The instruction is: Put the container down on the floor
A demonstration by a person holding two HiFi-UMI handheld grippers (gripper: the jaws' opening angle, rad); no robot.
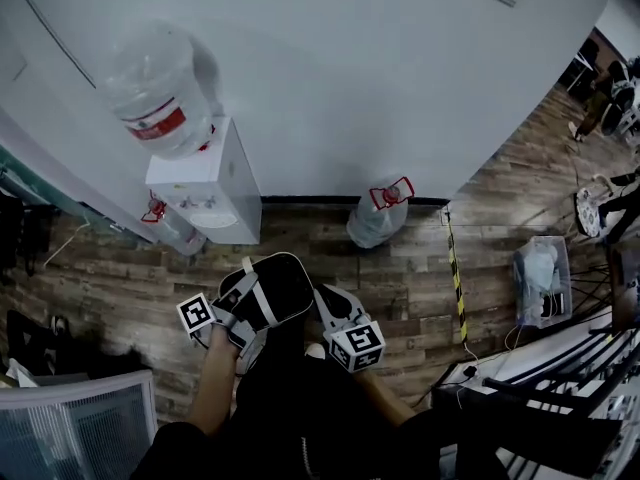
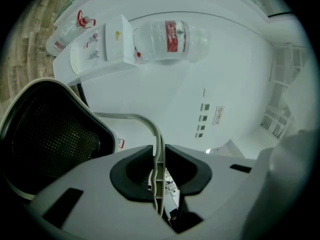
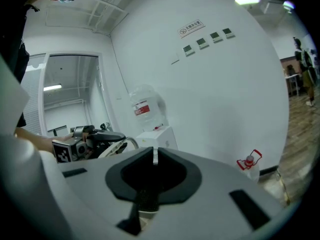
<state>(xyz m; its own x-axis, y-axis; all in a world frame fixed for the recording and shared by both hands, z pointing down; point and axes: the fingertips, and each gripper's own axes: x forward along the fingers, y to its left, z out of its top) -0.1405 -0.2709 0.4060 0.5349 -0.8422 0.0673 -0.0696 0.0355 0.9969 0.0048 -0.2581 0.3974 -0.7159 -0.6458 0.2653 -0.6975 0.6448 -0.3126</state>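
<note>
The container (image 1: 275,283), a black mesh basket with a pale rim (image 2: 150,121), is held up off the wooden floor (image 1: 410,288) between the two claws, close in front of the person's body. The left claw (image 1: 243,305) grips its left side and the right claw (image 1: 333,315) its right side.

In the left gripper view, the left claw (image 2: 159,176) is pressed together on the thin pale rim, which curves away from the jaws toward the dark mesh wall of the container (image 2: 50,139) at the left. In the right gripper view, the right claw (image 3: 154,160) is likewise pinched on a narrow pale edge of the container, with dark mesh showing below it.

Farther off, a white water dispenser (image 1: 205,183) stands against the wall (image 1: 350,68) at the left, with a large clear bottle (image 1: 160,88) on top. A second clear bottle (image 1: 378,213) sits on the floor by the wall, to the right of the dispenser.
</note>
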